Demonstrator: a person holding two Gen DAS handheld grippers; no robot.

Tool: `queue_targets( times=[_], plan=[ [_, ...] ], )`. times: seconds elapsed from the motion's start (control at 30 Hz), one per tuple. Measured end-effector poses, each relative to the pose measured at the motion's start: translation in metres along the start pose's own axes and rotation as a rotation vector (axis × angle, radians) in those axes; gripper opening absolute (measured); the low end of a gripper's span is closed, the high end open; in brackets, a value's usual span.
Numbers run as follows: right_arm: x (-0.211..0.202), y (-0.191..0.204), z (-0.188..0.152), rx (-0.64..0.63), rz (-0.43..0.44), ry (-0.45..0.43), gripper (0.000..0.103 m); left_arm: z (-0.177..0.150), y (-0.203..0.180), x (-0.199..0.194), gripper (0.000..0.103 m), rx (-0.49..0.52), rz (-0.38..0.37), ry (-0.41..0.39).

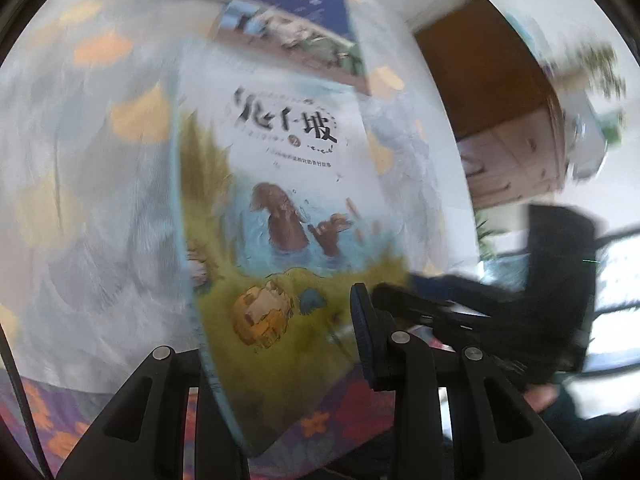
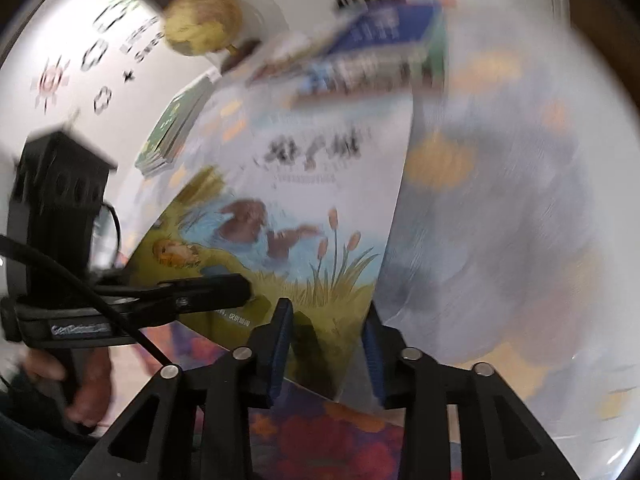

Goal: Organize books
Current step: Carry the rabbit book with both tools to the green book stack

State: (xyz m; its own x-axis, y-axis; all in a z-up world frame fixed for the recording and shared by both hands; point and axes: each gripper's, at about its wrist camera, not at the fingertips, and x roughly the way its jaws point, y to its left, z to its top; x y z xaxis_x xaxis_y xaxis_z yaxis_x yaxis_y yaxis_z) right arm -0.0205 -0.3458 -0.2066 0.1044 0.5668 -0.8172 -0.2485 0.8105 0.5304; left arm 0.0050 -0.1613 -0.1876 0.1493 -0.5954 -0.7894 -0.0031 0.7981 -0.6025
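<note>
picture book [image 1: 280, 184] lies tilted over the bedspread [image 1: 80, 200], long axis running away from both grippers. left gripper [image 1: 280, 344] narrowly parted, pinching its near edge. right gripper [image 2: 328, 344] straddles the near corner, grip unclear. blue book [image 2: 384, 48] beyond.

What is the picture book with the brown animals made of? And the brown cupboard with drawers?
The picture book looks like paper with a smooth, slightly glossy printed cover: it is thin, bends a little, and catches the light. The brown cupboard looks like wood with a plain, dull finish: warm brown colour and drawer fronts with small knobs. The blur hides any grain, so that one is a guess.
</note>
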Motion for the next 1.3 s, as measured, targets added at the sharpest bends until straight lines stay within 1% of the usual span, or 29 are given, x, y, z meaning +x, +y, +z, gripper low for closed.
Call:
queue_targets(
  times=[0.03,0.07,0.1,0.2,0.23,0.27,0.3,0.33,0.43,0.5,0.53,0.57,0.6,0.63,0.67,0.7,0.73,0.77,0.83,0.87,0.9,0.97,1.0,1.13,1.3],
  plan=[
    [0.008,-0.010,0.002,0.045,0.039,0.025,0.035,0.000,0.005,0.001,0.029,-0.034,-0.019,0.007],
    [0.016,-0.021,0.004,0.099,0.095,0.041,0.035,0.002,0.011,0.000,0.029,-0.067,-0.044,0.006],
    [0.016,-0.029,0.006,0.132,0.147,0.025,0.035,0.002,0.013,-0.002,0.029,-0.086,-0.070,0.002],
    [0.020,-0.046,0.013,0.219,0.257,0.047,0.035,0.006,0.018,-0.014,0.029,-0.150,-0.202,-0.013],
    [0.021,-0.050,0.013,0.240,0.280,0.051,0.037,0.008,0.017,-0.016,0.029,-0.158,-0.218,-0.018],
    [0.021,-0.054,0.014,0.258,0.297,0.053,0.038,0.010,0.016,-0.018,0.029,-0.154,-0.215,-0.020],
    [0.020,-0.055,0.013,0.266,0.307,0.059,0.044,0.011,0.014,-0.019,0.029,-0.149,-0.213,-0.020],
    [0.020,-0.056,0.012,0.271,0.324,0.077,0.051,0.011,0.014,-0.020,0.029,-0.156,-0.228,-0.019],
    [0.021,-0.058,0.006,0.290,0.382,0.112,0.061,0.012,0.020,-0.020,0.029,-0.217,-0.302,-0.013],
    [0.025,-0.062,0.004,0.315,0.441,0.119,0.061,0.011,0.025,-0.021,0.029,-0.262,-0.354,-0.013],
    [0.026,-0.065,0.005,0.336,0.473,0.115,0.061,0.011,0.026,-0.020,0.029,-0.282,-0.382,-0.010],
    [0.029,-0.067,0.006,0.362,0.505,0.101,0.061,0.010,0.028,-0.020,0.029,-0.290,-0.396,-0.005],
    [0.029,-0.067,0.009,0.375,0.525,0.080,0.048,0.010,0.028,-0.018,0.029,-0.286,-0.378,0.005],
    [0.029,-0.066,0.012,0.377,0.536,0.057,0.037,0.009,0.026,-0.017,0.029,-0.268,-0.328,0.003],
    [0.029,-0.062,0.016,0.365,0.526,0.041,0.031,0.008,0.025,-0.017,0.029,-0.253,-0.292,0.002],
    [0.027,-0.057,0.020,0.334,0.502,0.029,0.025,0.008,0.024,-0.016,0.029,-0.231,-0.234,0.004],
    [0.024,-0.051,0.023,0.291,0.466,0.020,0.023,0.007,0.023,-0.016,0.029,-0.214,-0.190,0.001],
    [0.020,-0.042,0.025,0.229,0.414,0.011,0.023,0.006,0.021,-0.017,0.029,-0.182,-0.124,-0.012],
    [0.011,-0.021,0.028,0.095,0.284,-0.006,0.022,0.003,0.006,-0.018,0.029,-0.061,0.044,-0.026],
    [0.007,-0.008,0.029,0.011,0.210,-0.014,0.022,0.000,-0.003,-0.018,0.029,-0.007,0.089,-0.031],
    [0.003,0.004,0.029,-0.064,0.153,-0.023,0.022,-0.003,-0.012,-0.020,0.029,0.041,0.118,-0.043],
    [-0.004,0.026,0.029,-0.199,0.049,-0.045,0.022,-0.007,-0.019,-0.024,0.029,0.086,0.145,-0.058],
    [-0.006,0.035,0.028,-0.250,0.016,-0.052,0.022,-0.008,-0.022,-0.027,0.029,0.105,0.158,-0.067],
    [-0.017,0.050,0.025,-0.356,-0.019,-0.064,0.022,-0.011,-0.026,-0.048,0.029,0.152,0.179,-0.111],
    [-0.026,0.076,0.022,-0.415,-0.029,-0.089,0.022,-0.012,-0.023,-0.077,0.029,0.160,0.144,-0.149]
  ],
)
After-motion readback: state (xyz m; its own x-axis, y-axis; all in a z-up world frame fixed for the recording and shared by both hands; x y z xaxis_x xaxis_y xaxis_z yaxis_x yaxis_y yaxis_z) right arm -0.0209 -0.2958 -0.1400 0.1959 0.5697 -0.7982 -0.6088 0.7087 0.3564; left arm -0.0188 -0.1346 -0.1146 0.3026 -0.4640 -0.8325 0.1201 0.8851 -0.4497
